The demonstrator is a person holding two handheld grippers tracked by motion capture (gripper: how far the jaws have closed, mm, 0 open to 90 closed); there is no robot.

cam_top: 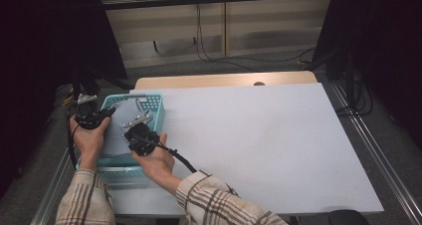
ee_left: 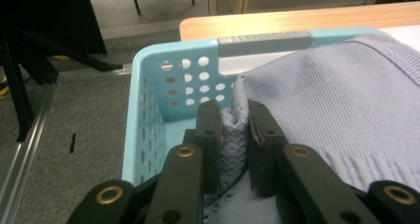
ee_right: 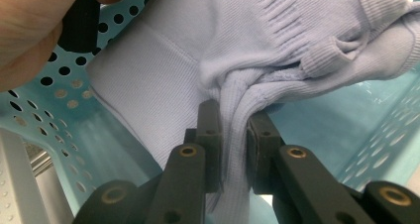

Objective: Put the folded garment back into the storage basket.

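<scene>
Sweater (ee_left: 337, 105) pinched by both grippers, hanging inside the blue basket (ee_left: 148, 110).

The left gripper (ee_left: 233, 130) has its jaws clamped on a bunched fold of the knit near one basket corner, and the rest of the garment spreads away from its fingers toward the basket's middle. The right gripper (ee_right: 233, 135) is likewise clamped on a gathered rope of ribbed fabric, and the cloth fans out beyond its jaws toward the perforated wall. In the high view the two hands sit close together over the basket at the table's left edge, the left gripper (cam_top: 89, 113) at the basket's outer side, the right gripper (cam_top: 139, 133) nearer the white table sheet (cam_top: 268, 145). The sweater is pale lavender, fine-ribbed, soft and crumpled, with a thicker cuff or hem band showing.
</scene>
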